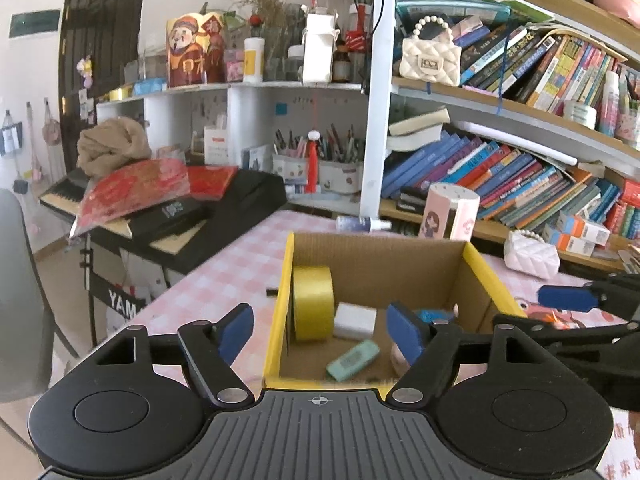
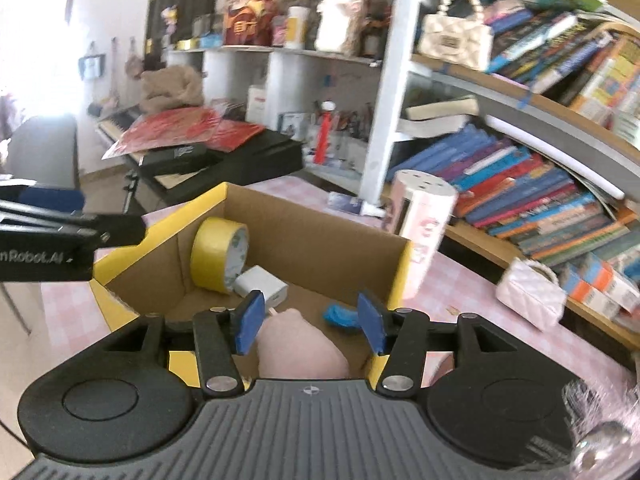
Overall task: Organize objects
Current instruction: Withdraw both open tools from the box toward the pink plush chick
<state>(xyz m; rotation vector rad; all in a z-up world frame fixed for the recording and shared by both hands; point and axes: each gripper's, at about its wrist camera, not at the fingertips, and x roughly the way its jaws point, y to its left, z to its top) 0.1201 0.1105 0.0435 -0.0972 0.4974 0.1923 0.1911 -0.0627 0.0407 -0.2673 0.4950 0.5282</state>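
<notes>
An open cardboard box (image 1: 476,264) with yellow flaps stands on the pink checked table; it also shows in the right wrist view (image 2: 320,236). Inside lie a yellow tape roll (image 1: 313,303) (image 2: 218,254), a white block (image 1: 355,321) (image 2: 262,285), a mint green oblong item (image 1: 353,360), a blue item (image 2: 340,315) and a pink soft object (image 2: 300,344). My left gripper (image 1: 320,332) is open, straddling the box's left wall. My right gripper (image 2: 312,322) is open above the pink object, not touching it.
A pink cylinder (image 1: 450,211) (image 2: 420,220) stands behind the box. A small white quilted purse (image 1: 530,254) (image 2: 530,298) lies at the right by the bookshelf (image 1: 520,168). A black keyboard case with red packets (image 1: 168,200) sits at the left.
</notes>
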